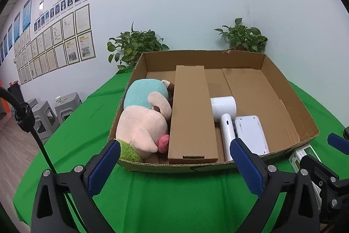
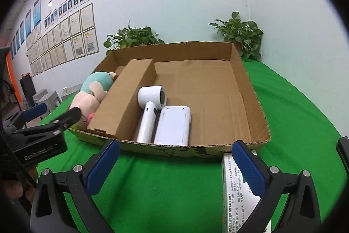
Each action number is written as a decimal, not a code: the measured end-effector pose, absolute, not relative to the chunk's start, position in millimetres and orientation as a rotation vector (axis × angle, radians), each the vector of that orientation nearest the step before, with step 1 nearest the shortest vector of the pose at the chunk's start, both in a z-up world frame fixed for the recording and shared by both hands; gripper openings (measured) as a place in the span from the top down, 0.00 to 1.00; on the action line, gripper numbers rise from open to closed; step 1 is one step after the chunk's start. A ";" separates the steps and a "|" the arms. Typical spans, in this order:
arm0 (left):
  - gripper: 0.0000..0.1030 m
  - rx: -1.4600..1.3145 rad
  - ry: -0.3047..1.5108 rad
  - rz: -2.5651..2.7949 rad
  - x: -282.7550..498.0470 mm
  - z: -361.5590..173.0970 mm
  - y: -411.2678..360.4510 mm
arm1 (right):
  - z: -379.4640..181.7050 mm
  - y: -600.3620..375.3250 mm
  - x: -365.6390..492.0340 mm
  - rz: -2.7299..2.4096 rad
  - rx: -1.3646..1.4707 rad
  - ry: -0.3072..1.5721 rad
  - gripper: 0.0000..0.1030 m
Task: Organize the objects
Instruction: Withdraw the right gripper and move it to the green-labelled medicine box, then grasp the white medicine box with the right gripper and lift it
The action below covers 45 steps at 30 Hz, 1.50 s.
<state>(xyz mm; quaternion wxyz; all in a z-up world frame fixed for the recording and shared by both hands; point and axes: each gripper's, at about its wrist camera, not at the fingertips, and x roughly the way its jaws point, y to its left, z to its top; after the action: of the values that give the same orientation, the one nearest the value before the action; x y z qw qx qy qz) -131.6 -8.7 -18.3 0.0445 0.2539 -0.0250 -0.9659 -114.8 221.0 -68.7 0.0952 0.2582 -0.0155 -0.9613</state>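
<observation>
Plainly, from the left wrist view, my left tongs point(image 1: 174, 165) are spread wide with nothing between them, hovering over the green table point(image 1: 174, 200) just short of the cardboard tray point(image 1: 283, 88). Inside the tray lie a plush toy point(image 1: 144, 117), a long cardboard box point(image 1: 192, 117), a white hair dryer point(image 1: 224, 119) and a flat white device point(image 1: 253, 132). Only a corner of the printed carton point(image 1: 302, 157) shows, off to the right outside the tray.

From the right wrist view, my right tongs point(image 2: 176, 164) are also spread and empty. The printed carton point(image 2: 237, 191) lies on the table point(image 2: 174, 189) just outside the tray point(image 2: 250, 88), directly under the right-hand finger point(image 2: 248, 169), its long axis running toward me. I judge the right hand the nearer one; it needs a small shift right to straddle the carton.
</observation>
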 end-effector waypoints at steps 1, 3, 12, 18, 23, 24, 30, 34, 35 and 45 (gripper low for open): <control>0.02 0.779 -0.080 -2.946 -131.9 -19.0 -8.9 | -68.9 220.8 -113.7 -2.844 0.761 -0.047 0.01; 0.02 0.782 -0.079 -2.945 -131.3 -20.0 -9.0 | -70.0 221.1 -112.0 -2.834 0.757 -0.054 0.01; 0.02 0.759 -0.084 -2.911 -135.3 -22.4 -11.4 | -75.0 229.4 -109.7 -2.808 0.758 -0.102 0.01; 0.01 0.763 -0.087 -2.961 -133.2 -24.0 -6.6 | -80.7 231.8 -104.9 -2.773 0.769 -0.106 0.01; 0.01 0.896 -0.046 -3.056 -130.8 -38.4 -2.5 | -96.4 251.5 -91.5 -2.773 0.845 -0.107 0.01; 0.01 0.940 -0.042 -3.081 -130.4 -43.2 0.1 | -102.2 258.7 -87.1 -2.789 0.877 -0.088 0.01; 0.01 1.153 -0.037 -3.205 -123.5 -71.1 28.2 | -134.2 295.9 -71.2 -2.845 1.108 0.005 0.01; 0.01 1.236 -0.061 -3.242 -119.8 -82.9 48.5 | -146.6 308.6 -69.1 -2.862 1.192 -0.021 0.01; 0.01 1.261 -0.058 -3.246 -120.2 -85.3 52.1 | -148.2 309.2 -70.0 -2.861 1.200 -0.028 0.01; 0.01 1.457 0.149 -3.296 -125.3 -90.2 49.0 | -146.4 277.1 -70.8 -2.746 1.206 -0.053 0.39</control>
<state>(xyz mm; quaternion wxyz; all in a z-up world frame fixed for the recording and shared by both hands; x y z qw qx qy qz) -125.3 49.0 -90.2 -0.2306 0.3930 0.0401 -0.8892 -70.8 277.1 -146.4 0.0707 0.4011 -0.0178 -0.9131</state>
